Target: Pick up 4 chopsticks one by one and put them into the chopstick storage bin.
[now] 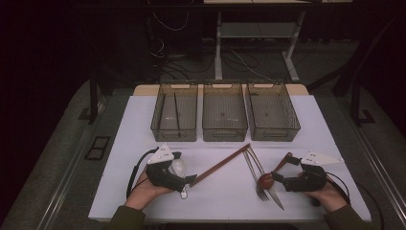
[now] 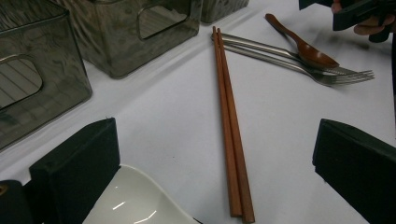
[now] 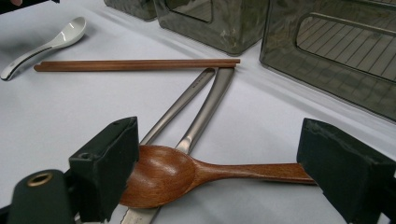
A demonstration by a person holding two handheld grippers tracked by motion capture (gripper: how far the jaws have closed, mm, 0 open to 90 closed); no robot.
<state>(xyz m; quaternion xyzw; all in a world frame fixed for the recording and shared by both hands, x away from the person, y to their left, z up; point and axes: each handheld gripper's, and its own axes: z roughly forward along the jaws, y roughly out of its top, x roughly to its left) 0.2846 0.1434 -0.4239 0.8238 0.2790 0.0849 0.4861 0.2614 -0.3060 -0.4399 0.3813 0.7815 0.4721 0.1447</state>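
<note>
On a white table (image 1: 119, 191), the left gripper (image 2: 212, 186) sits with its jaws spread wide over the near end of the chopsticks (image 2: 229, 130), which lie side by side on the surface between the jaws without touching either one. A white spoon (image 2: 130, 203) lies just under and beside this gripper's left jaw. In the high view the left gripper (image 1: 190, 180) rests low at the table's left front, with the chopsticks (image 1: 221, 164) running from it up toward the middle bin (image 1: 224, 113). The right gripper (image 3: 219, 172) also has its jaws spread, with a wooden spoon (image 3: 163, 175) lying crosswise between them; the spoon's bowl is against the left jaw and its handle reaches to the right jaw, though whether it is pinched I cannot tell. The wooden spoon rests on top of a fork (image 3: 180, 107) and a knife (image 3: 208, 109), whose handles point toward the chopsticks' far end. Three dark see-through bins stand in a row at the back; the left bin (image 1: 174, 114) holds thin dark sticks.
</note>
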